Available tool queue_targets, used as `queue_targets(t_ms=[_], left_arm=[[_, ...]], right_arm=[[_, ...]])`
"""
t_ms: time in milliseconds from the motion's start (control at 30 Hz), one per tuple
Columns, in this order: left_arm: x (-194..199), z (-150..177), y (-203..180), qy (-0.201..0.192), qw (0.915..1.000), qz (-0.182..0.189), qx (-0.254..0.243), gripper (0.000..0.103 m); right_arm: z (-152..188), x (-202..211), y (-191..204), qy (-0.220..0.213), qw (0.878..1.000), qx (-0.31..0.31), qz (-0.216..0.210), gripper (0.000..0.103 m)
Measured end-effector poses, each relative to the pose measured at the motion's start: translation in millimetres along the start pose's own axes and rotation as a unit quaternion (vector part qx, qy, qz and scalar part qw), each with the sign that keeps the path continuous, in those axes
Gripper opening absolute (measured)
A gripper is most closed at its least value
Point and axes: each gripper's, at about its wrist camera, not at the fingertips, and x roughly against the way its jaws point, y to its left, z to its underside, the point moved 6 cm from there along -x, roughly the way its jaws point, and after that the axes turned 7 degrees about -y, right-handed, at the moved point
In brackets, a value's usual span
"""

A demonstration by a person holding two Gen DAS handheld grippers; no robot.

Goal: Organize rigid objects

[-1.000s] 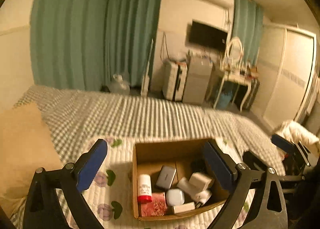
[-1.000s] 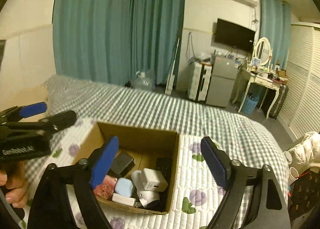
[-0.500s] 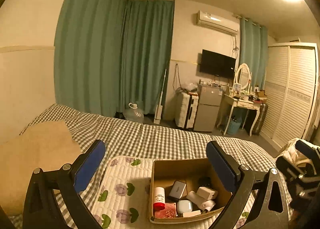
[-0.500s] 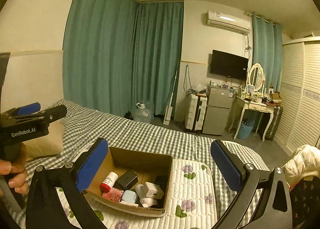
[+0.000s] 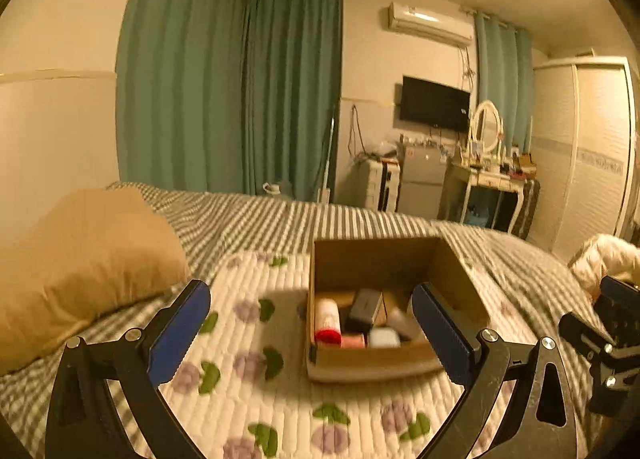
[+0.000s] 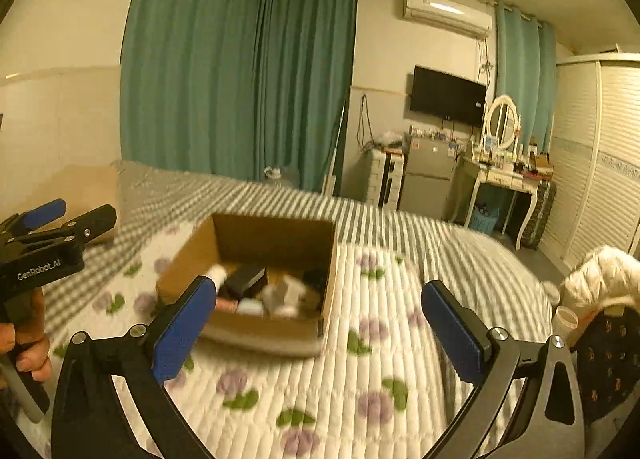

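Both the left gripper (image 5: 310,323) and right gripper (image 6: 320,319) hover with fingers wide and empty, the cardboard box (image 5: 384,359) at twelve o'clock on the quilted mat (image 5: 248,387), its small hard items looking light, best pinched across their flat sides.

We see a brown cardboard box (image 5: 456,279), matt and plain-walled, sitting on a white quilted cloth mat (image 5: 256,391) with a stitched, puffy surface and printed flowers. Under it we have checked woven bedding (image 5: 280,219) and a soft tan fabric pillow (image 5: 80,259). Our left gripper (image 5: 310,333) shows matt black frame parts, shiny metal screws and blue ribbed pads (image 5: 180,327); our right gripper (image 6: 318,333) looks the same.
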Motion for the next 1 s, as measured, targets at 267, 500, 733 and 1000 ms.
queue_targets(t_ms=[267,500,733,1000], left_arm=[[2,15,0,0.016,0.9999,0.001,-0.006,0.103],[6,18,0,0.021,0.9997,-0.003,-0.009,0.103],[10,19,-3,0.019,0.9997,-0.003,-0.018,0.103],[13,18,-6,0.017,0.9996,-0.002,-0.021,0.103]], right_arm=[[30,8,9,0.018,1.0,-0.002,-0.004,0.103],[23,14,9,0.006,1.0,0.013,-0.006,0.103],[23,15,3,0.007,1.0,0.003,-0.004,0.103],[23,15,8,0.006,1.0,0.007,-0.008,0.103]])
